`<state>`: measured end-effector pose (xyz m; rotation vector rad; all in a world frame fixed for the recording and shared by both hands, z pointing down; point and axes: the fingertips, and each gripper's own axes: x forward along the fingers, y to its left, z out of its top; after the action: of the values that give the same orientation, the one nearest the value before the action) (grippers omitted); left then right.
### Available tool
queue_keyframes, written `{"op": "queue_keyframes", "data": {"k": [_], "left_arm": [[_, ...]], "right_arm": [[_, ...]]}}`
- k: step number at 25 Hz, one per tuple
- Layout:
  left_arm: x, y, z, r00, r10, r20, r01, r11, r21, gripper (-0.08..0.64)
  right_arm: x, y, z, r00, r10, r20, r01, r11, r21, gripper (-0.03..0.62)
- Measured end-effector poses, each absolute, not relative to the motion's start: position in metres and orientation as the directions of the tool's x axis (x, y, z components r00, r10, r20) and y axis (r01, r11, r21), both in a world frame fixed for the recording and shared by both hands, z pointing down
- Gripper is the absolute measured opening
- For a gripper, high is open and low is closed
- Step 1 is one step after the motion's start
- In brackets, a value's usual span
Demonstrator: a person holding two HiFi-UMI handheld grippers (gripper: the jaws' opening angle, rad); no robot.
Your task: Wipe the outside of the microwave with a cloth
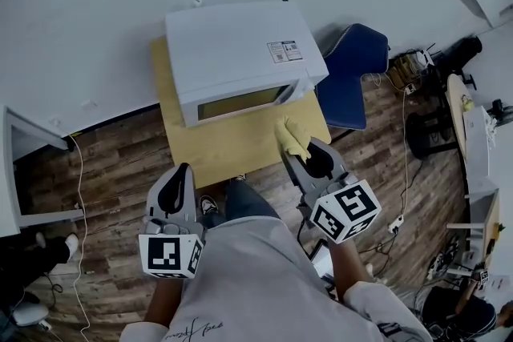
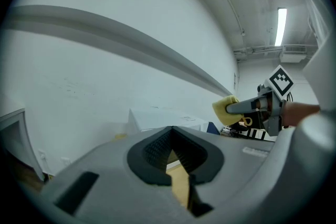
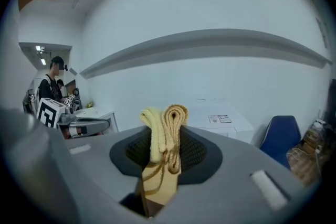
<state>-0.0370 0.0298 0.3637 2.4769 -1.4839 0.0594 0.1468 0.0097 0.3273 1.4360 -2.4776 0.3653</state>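
A folded yellow cloth (image 1: 292, 137) is being clamped between the jaws of the right gripper (image 1: 298, 150), near the centre of the head view. The microwave (image 1: 240, 52) is standing on the yellow table (image 1: 232, 152), up and to the left of that gripper. Its long side is running across the frame and its door is facing the lower edge. The cloth is being held just beside the microwave's lower right corner, and contact cannot be told. The right gripper is therefore judged the nearer one. The left gripper (image 1: 181, 172) is being held at the lower left, its jaws pressed together on nothing. A blue chair (image 1: 353, 68) is standing at the right, and nothing is seen blocking the way.
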Motion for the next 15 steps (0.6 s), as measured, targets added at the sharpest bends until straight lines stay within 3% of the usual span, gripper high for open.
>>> {"op": "queue_keyframes", "data": {"k": [8, 15], "left_arm": [[-0.029, 0.016, 0.363, 0.475, -0.864, 0.166, -0.876, -0.446, 0.184, -0.008], [-0.025, -0.008, 0.358, 0.468, -0.867, 0.171, -0.880, -0.439, 0.182, -0.008]], "right_arm": [[0.164, -0.047, 0.310, -0.489, -0.802, 0.343, -0.859, 0.511, -0.031, 0.120], [0.189, -0.120, 0.298, -0.466, -0.779, 0.419, -0.854, 0.520, 0.018, 0.120]]}}
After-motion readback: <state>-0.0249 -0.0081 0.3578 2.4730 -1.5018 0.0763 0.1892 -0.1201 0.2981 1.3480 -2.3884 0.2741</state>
